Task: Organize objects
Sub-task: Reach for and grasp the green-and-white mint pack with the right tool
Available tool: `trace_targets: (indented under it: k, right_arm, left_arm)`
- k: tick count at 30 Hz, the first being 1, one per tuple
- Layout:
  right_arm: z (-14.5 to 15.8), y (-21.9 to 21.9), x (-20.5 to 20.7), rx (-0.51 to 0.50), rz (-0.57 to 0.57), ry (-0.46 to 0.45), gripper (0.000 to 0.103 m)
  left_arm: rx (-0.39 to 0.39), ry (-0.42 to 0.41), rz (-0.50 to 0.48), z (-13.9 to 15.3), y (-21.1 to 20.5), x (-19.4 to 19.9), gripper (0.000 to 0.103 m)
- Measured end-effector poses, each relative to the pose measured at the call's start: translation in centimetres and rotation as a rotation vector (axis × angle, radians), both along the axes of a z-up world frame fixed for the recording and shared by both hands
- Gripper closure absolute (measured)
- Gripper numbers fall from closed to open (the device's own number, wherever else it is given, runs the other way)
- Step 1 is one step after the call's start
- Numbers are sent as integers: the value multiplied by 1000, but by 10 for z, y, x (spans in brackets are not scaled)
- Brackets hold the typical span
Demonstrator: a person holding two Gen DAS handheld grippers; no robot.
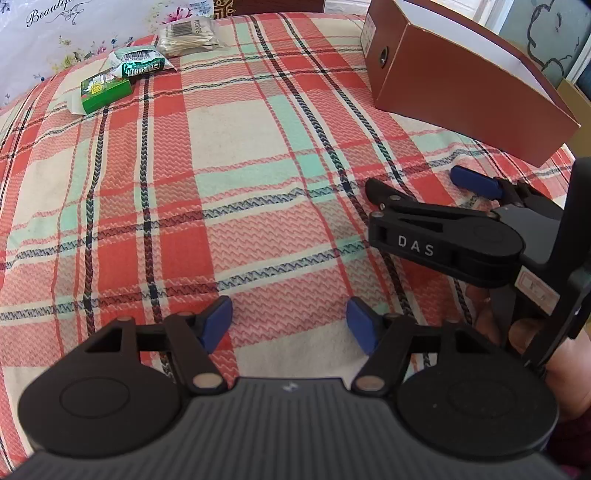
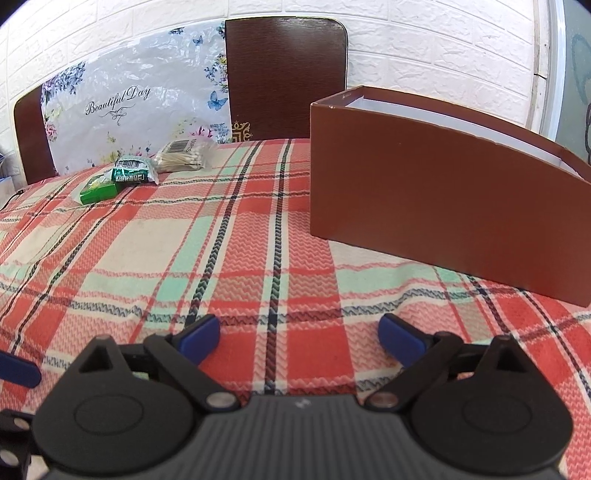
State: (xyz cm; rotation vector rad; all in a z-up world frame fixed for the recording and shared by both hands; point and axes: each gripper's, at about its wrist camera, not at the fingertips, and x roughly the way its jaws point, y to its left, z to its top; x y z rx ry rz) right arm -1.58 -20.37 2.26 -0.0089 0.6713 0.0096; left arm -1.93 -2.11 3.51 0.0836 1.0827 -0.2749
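A green box (image 1: 106, 90) (image 2: 99, 191), a green-and-white packet (image 1: 139, 62) (image 2: 133, 172) and a clear bag of cotton swabs (image 1: 190, 36) (image 2: 183, 155) lie together at the far left of the plaid tablecloth. An open brown cardboard box (image 1: 469, 88) (image 2: 443, 206) stands at the far right. My left gripper (image 1: 290, 325) hovers open over bare cloth near the front, nothing between its blue pads. My right gripper (image 2: 299, 341) is open too, empty, facing the brown box; in the left wrist view the right gripper (image 1: 417, 184) appears at the right, held by a hand (image 1: 532, 332).
A floral plastic sheet (image 2: 125, 107) and two dark chair backs (image 2: 286, 77) stand behind the table against a white brick wall. The plaid cloth (image 2: 236, 240) between the small items and the brown box is flat. The left gripper's blue pad (image 2: 16, 367) shows at the right wrist view's left edge.
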Motion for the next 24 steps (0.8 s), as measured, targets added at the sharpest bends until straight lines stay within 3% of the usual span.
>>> trace_targets:
  k: [12, 16, 18, 22, 24]
  right_arm:
    - [0, 1, 0, -2, 1, 1, 6]
    - [1, 6, 0, -24, 16, 4, 6]
    - [2, 12, 2, -34, 46, 4, 8]
    - [4, 35, 13, -43, 166, 4, 12]
    - [5, 52, 27, -36, 244, 2, 12]
  left_arm:
    - [-9, -4, 0, 1, 1, 1, 33]
    - [-53, -33, 70, 5, 22, 12, 33]
    - [-39, -91, 133, 7, 42, 18, 33]
    - [105, -293, 288, 4, 91, 25, 33]
    - [132, -318, 394, -7, 123, 33, 33]
